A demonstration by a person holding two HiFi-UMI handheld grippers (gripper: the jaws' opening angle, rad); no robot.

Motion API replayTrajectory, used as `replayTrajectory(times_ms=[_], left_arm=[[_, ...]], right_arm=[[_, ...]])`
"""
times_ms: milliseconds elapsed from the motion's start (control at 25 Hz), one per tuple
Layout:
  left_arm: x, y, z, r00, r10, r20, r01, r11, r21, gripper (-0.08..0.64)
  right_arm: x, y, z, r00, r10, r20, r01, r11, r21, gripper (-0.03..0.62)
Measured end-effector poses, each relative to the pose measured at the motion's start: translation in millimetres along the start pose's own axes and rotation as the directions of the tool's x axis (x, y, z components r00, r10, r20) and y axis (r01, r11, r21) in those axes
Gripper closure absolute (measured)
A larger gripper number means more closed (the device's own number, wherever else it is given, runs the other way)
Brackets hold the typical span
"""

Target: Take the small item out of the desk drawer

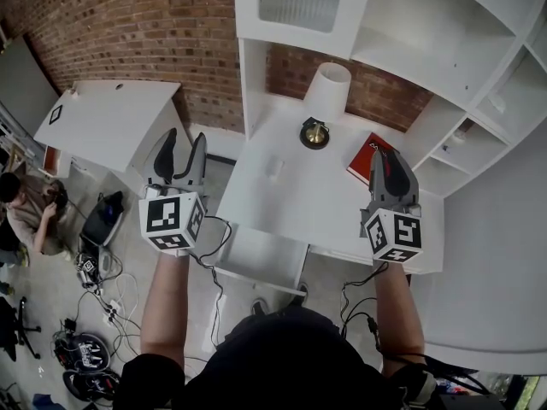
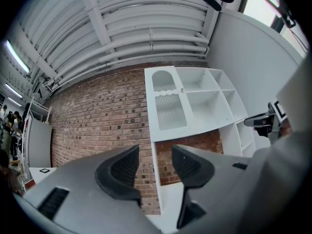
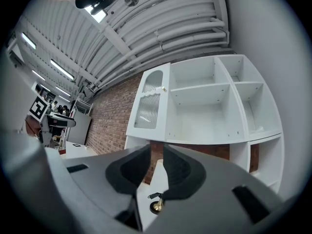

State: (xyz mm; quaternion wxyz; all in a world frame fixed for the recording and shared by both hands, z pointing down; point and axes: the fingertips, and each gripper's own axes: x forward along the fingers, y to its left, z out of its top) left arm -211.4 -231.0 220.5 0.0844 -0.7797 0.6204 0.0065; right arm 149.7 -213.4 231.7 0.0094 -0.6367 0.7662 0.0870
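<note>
The left gripper (image 1: 183, 139) is held level off the left front corner of the white desk (image 1: 282, 203). Its jaws stand wide apart with nothing between them; in the left gripper view (image 2: 155, 155) only the brick wall (image 2: 97, 111) and the white shelves (image 2: 195, 96) show through the gap. The right gripper (image 1: 389, 159) is over the right side of the desk, next to a red book (image 1: 366, 156). Its jaws are only narrowly apart and hold nothing. In the right gripper view (image 3: 155, 152) the brass foot of the lamp (image 3: 156, 206) shows below the gap. A white drawer (image 1: 261, 259) sticks out under the desk's front edge, between the two grippers and touched by neither. The small item inside it cannot be made out.
</note>
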Motion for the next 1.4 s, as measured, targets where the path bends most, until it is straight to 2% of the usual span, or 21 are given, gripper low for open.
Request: replayTrajectory(times_ms=[1400], left_arm=[[48, -33, -27, 0.998, -0.015, -0.065, 0.015, 1.000, 0.001, 0.354]], right_arm=[[39, -27, -26, 0.997, 0.077, -0.018, -0.077, 0.997, 0.029, 0.532]])
